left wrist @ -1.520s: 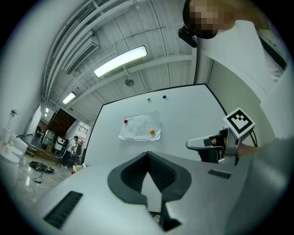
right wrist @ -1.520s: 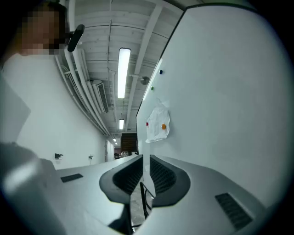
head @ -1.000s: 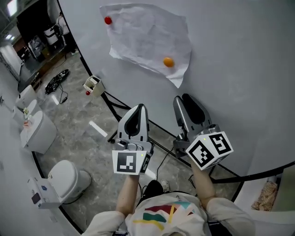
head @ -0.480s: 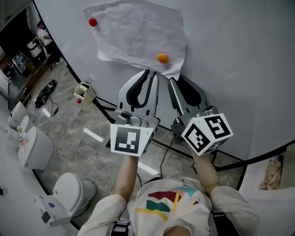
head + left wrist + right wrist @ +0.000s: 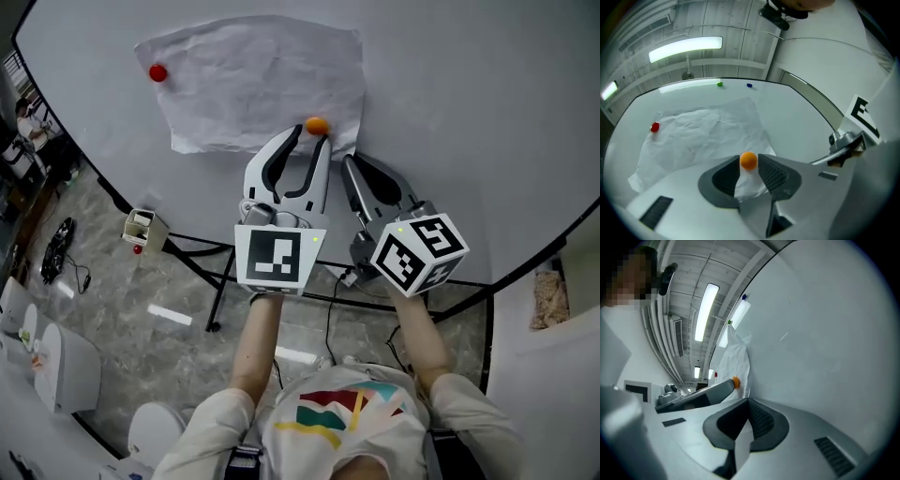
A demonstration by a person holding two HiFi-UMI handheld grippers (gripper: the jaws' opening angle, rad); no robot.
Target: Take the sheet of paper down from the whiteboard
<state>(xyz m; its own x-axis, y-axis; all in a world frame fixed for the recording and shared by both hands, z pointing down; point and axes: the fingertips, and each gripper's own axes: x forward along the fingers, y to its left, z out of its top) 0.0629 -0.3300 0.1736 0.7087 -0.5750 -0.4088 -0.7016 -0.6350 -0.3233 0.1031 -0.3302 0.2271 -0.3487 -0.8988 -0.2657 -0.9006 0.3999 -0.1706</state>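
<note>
So both are on target now. The left hand-held gripper (image 5: 312, 134) is clenched on the orange magnet (image 5: 317, 125). In the left gripper view the magnet sits right between the tips, both pads touching it, with paper showing in the gap below. The right hand-held gripper (image 5: 354, 161) is just beside it, jaws closed at the tips on the bottom corner of the sheet of paper (image 5: 253, 84). In the right gripper view a white wedge of paper runs between the pads. The sheet is still up on the whiteboard (image 5: 469, 94), crumpled, with the red magnet (image 5: 157, 72) pinning its top-left corner and the orange one near the lower right edge. Delta vs 1 s ago: both grippers were hanging well below the sheet, touching nothing. At 0.5 s ago the left tips were just under the orange magnet and not yet around it, and the right tip had already reached the bottom corner. Paper and both magnets haven't shifted on the board. Green magnet (image 5: 719, 84) and blue magnet (image 5: 749, 86) sit near the board's top edge, well apart from the sheet.
</note>
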